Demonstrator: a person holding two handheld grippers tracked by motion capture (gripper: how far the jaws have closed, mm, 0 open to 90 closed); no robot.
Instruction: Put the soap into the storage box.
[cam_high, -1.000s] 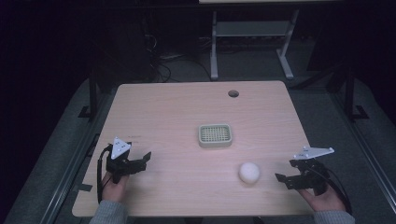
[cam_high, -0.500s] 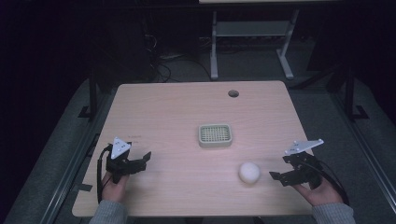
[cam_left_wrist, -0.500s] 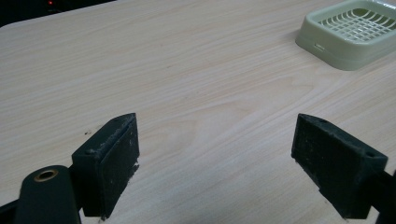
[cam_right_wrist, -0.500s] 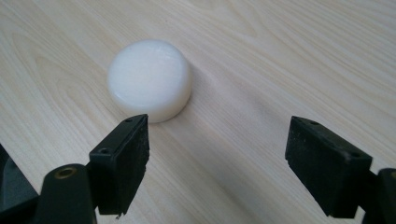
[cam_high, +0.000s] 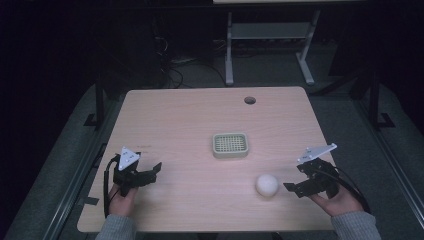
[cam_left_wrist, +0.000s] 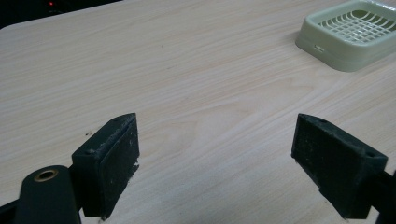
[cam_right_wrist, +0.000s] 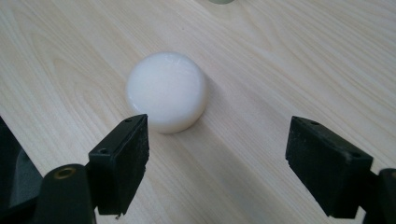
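A round white soap bar (cam_high: 267, 185) lies on the wooden table (cam_high: 200, 125) near the front right. My right gripper (cam_high: 295, 181) sits just right of it, open, jaws pointing at it. In the right gripper view the soap (cam_right_wrist: 166, 98) lies a little ahead of the jaws, closer to the left one, untouched. A pale green slotted soap dish (cam_high: 230, 144) stands at the table's middle, and appears at the upper right of the left gripper view (cam_left_wrist: 356, 33). My left gripper (cam_high: 152, 171) rests open at the front left, nothing between its jaws.
A dark round cable hole (cam_high: 249, 100) sits near the table's far edge. Beyond the table stands a grey metal frame (cam_high: 270, 45) on a dark floor. Bare wood lies between the two grippers.
My right gripper has moved left toward the soap bar, closing the gap. The left gripper, soap and dish have stayed put.
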